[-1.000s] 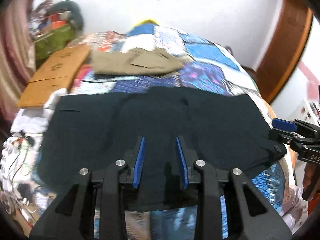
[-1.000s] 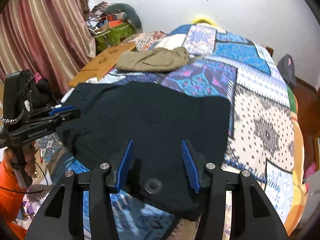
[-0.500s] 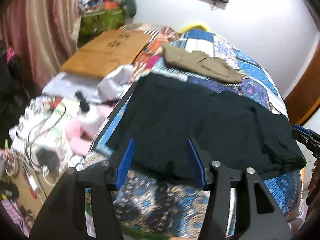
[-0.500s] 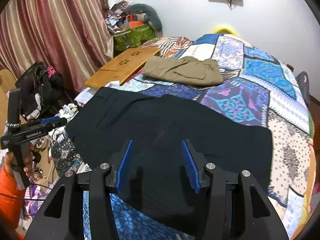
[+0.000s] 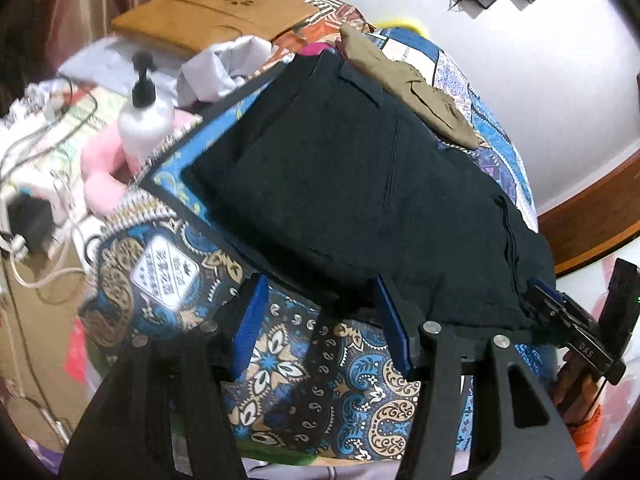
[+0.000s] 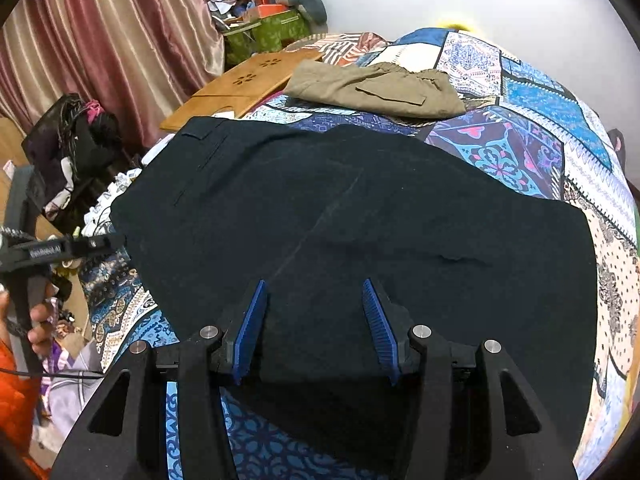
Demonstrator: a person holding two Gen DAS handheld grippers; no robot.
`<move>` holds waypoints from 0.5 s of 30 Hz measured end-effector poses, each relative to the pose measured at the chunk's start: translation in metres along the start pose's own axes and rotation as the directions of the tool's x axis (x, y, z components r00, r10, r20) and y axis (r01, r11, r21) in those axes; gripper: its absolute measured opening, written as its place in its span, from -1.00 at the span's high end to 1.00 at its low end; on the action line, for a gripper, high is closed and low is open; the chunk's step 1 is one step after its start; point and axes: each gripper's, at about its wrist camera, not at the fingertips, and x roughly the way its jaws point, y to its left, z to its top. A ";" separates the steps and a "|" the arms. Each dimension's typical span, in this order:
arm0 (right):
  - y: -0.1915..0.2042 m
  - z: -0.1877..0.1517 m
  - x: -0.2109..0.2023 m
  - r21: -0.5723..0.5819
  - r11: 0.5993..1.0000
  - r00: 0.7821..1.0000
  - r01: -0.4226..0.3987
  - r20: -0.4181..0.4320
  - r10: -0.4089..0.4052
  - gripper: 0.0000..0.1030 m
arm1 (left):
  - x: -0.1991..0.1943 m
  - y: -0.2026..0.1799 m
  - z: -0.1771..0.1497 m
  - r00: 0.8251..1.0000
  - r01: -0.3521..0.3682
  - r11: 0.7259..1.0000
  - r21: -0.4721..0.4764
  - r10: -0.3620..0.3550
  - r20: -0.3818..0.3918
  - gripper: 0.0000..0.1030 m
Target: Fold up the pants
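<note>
My left gripper tilts steeply down at the near edge of the bed, its blue-padded jaws standing apart with nothing between the pads; the inner pad lies just beside the hem of the dark navy pants, and I cannot tell whether it touches the cloth. My right gripper also points down, jaws parted and empty, hovering over the near part of the same pants. From the right wrist view my left hand shows at the left, fingers wrapped round the black handle below an orange sleeve.

The pants lie spread flat across the near half of the blue patchwork bedspread, the waistband end toward the bed's left edge and the other end toward its right side. A folded khaki garment rests farther back, apart from the pants. A wooden lap tray leans at the bed's far left corner. Beside the left edge stand a white pump bottle and a pink soft toy.
</note>
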 end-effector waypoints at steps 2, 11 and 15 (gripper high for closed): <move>-0.001 -0.001 0.001 0.004 1.000 1.000 -0.007 0.005 0.007 0.09 | 0.002 0.000 0.001 1.000 0.003 1.000 -0.002 -0.002 0.007 -0.06; -0.004 0.000 0.002 0.020 0.999 0.999 -0.039 0.006 0.039 0.09 | 0.016 -0.005 0.022 1.000 0.001 1.000 -0.010 -0.001 0.014 -0.07; -0.004 0.000 0.002 0.016 0.999 0.999 -0.041 0.005 0.041 0.09 | 0.021 0.000 0.029 1.000 0.019 0.999 -0.039 -0.018 0.018 -0.07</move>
